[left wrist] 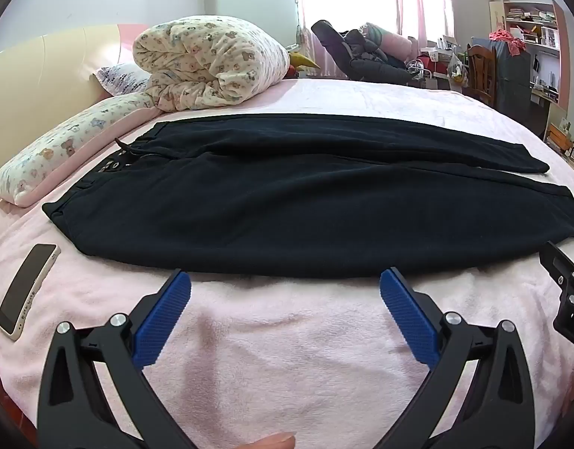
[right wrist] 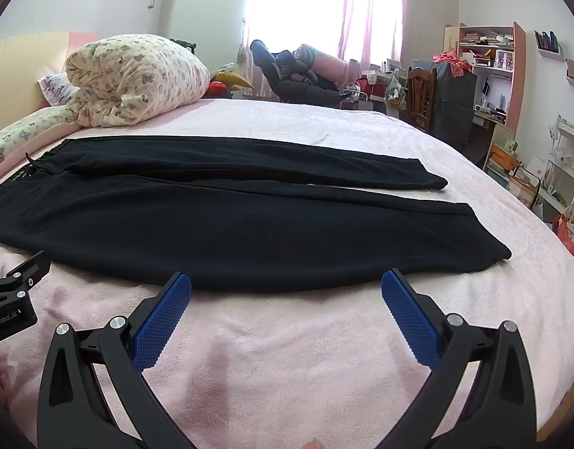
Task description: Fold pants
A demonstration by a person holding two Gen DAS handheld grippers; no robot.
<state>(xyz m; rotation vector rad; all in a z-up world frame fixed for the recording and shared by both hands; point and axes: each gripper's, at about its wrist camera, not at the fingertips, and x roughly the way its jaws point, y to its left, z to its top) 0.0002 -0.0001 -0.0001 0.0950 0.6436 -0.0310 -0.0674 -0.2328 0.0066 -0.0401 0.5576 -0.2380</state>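
Dark navy pants lie flat across the pink bed cover, waistband to the left, both legs stretched to the right; they also show in the right wrist view. My left gripper is open and empty, its blue-padded fingertips just short of the pants' near edge. My right gripper is open and empty too, at the near edge of the closer leg. Each gripper's body shows at the side of the other's view.
A phone lies on the pink bed cover left of the waistband. A rolled quilt and pillows sit at the headboard end. Past the bed's far and right edges stand a chair, shelves and clutter.
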